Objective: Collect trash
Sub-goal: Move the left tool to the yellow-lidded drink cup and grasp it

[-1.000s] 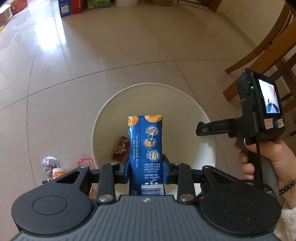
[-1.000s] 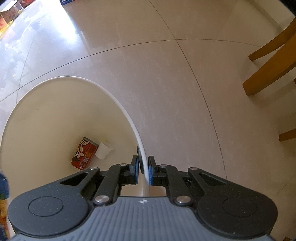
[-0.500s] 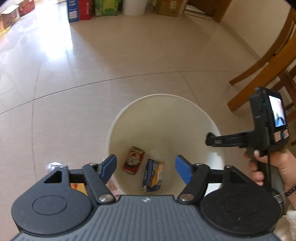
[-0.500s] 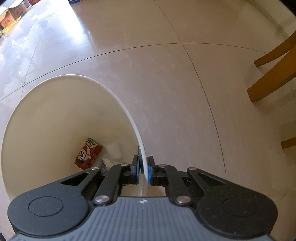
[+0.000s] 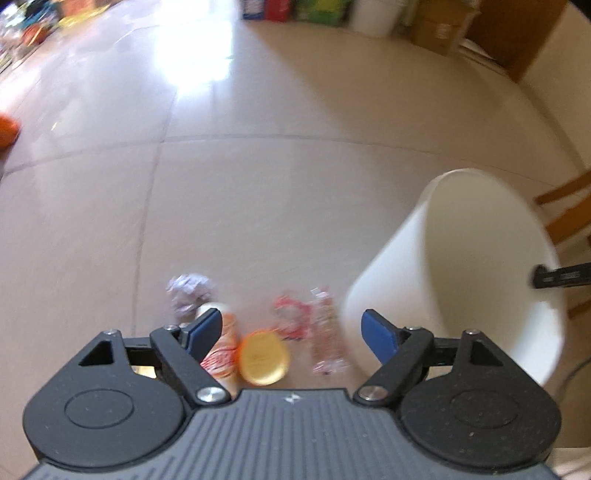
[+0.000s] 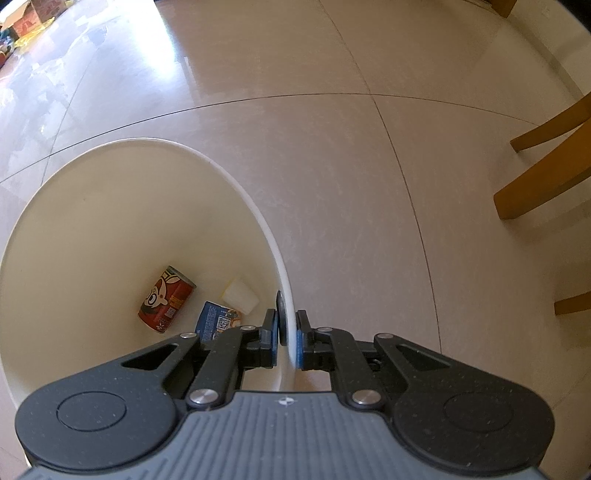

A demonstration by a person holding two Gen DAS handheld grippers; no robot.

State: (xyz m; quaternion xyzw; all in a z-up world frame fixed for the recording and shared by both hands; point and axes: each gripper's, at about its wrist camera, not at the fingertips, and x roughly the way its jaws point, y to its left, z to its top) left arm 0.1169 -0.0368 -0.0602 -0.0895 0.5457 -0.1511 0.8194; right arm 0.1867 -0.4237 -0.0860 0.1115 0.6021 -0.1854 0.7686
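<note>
My left gripper (image 5: 291, 332) is open and holds nothing, hovering over trash on the floor: a crumpled paper ball (image 5: 190, 293), an orange-and-white cup (image 5: 221, 347), an orange round lid (image 5: 263, 357), a red-and-white wrapper (image 5: 291, 319) and a clear wrapper (image 5: 325, 338). The white bin (image 5: 480, 266) stands to their right. My right gripper (image 6: 286, 338) is shut on the white bin's rim (image 6: 255, 214). Inside the bin lie a red can (image 6: 166, 299), a blue carton (image 6: 216, 319) and a white scrap (image 6: 241, 295).
Wooden chair legs (image 6: 543, 177) stand on the tiled floor to the right of the bin. Boxes and a white bucket (image 5: 376, 16) line the far wall. An orange object (image 5: 7, 129) sits at the far left edge.
The left gripper let go of the blue carton, which dropped into the bin, then swung left over the floor trash. The right gripper kept its hold on the rim.
</note>
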